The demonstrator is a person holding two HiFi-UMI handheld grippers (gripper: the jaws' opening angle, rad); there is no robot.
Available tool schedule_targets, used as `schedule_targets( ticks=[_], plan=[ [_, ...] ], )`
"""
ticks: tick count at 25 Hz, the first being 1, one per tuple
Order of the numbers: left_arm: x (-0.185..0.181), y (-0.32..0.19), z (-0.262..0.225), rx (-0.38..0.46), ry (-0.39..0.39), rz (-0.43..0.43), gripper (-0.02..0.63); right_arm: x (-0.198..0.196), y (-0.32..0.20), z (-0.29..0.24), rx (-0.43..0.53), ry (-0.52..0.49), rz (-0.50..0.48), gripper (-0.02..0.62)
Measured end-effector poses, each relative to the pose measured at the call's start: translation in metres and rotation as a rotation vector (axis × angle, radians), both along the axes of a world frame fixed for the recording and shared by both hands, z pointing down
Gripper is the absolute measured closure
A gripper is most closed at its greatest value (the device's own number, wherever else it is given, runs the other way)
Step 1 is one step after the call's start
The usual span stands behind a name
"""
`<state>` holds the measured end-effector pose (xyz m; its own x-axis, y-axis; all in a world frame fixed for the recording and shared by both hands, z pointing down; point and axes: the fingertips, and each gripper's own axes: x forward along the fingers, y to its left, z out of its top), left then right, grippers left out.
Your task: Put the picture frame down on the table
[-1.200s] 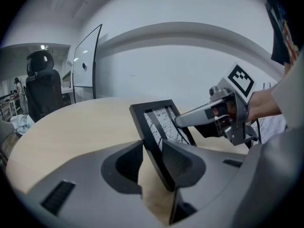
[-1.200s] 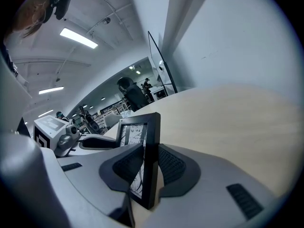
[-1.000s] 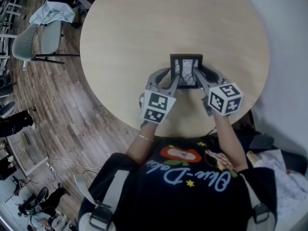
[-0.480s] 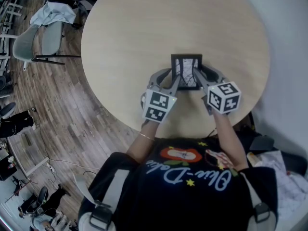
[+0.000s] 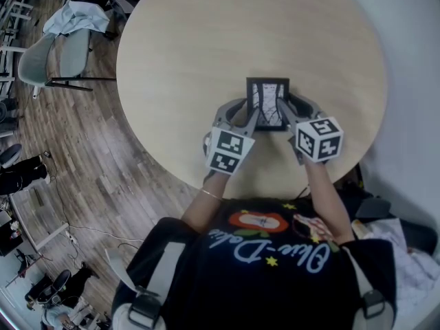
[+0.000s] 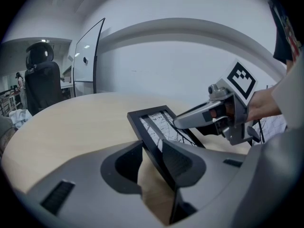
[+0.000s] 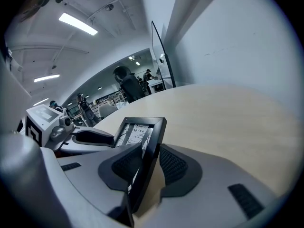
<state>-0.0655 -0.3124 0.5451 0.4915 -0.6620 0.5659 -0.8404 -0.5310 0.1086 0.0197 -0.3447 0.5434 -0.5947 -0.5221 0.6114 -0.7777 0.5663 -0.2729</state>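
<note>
A black picture frame point(image 5: 267, 104) with a black-and-white print hangs tilted over the round wooden table point(image 5: 206, 40), its far end raised. My left gripper point(image 5: 251, 117) is shut on its left edge and my right gripper point(image 5: 284, 113) on its right edge. In the left gripper view the frame point(image 6: 154, 122) runs between the jaws of the left gripper point(image 6: 154, 158), and the right gripper point(image 6: 223, 115) shows beyond it. In the right gripper view the frame point(image 7: 142, 129) stands edge-on in the right gripper point(image 7: 151, 152). Whether the frame's near edge touches the table is hidden.
The table's near edge point(image 5: 261, 188) lies just behind the grippers, by the person's body. A grey chair with a cloth on it point(image 5: 62, 47) stands on the wood floor at the left. A white wall point(image 5: 412, 81) runs along the right. A glass panel point(image 6: 88, 56) stands past the table.
Both grippers and the frame have drifted very slightly to the right; the hold is unchanged.
</note>
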Motion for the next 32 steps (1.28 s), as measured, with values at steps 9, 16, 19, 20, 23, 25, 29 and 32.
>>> schedule_targets(
  ticks=[9,16,19,20,23,25,29,32],
  plan=[
    [0.002,-0.001,0.002,-0.014,-0.007,-0.005,0.495,0.002,-0.001,0.003,-0.016,0.032,-0.002,0.501],
    [0.003,-0.002,0.010,-0.021,-0.024,-0.006,0.495,0.002,-0.003,0.013,-0.022,0.054,-0.010,0.499],
    [0.003,-0.002,0.010,-0.024,-0.034,-0.008,0.495,0.002,-0.003,0.014,-0.022,0.066,-0.013,0.499],
    [0.003,-0.003,0.009,-0.024,-0.036,-0.010,0.495,0.002,-0.004,0.013,-0.022,0.071,-0.014,0.499],
    [0.006,-0.005,0.009,-0.022,-0.033,-0.015,0.495,0.003,-0.006,0.013,-0.022,0.086,-0.017,0.499],
    [0.007,-0.006,0.011,-0.023,-0.039,-0.014,0.495,0.003,-0.007,0.015,-0.021,0.098,-0.018,0.499],
    [0.006,-0.005,0.014,-0.023,-0.066,-0.008,0.495,0.002,-0.007,0.018,-0.018,0.124,-0.025,0.497],
    [0.006,-0.006,0.014,-0.015,-0.091,0.005,0.495,0.002,-0.008,0.020,-0.013,0.148,-0.033,0.495]
  ],
)
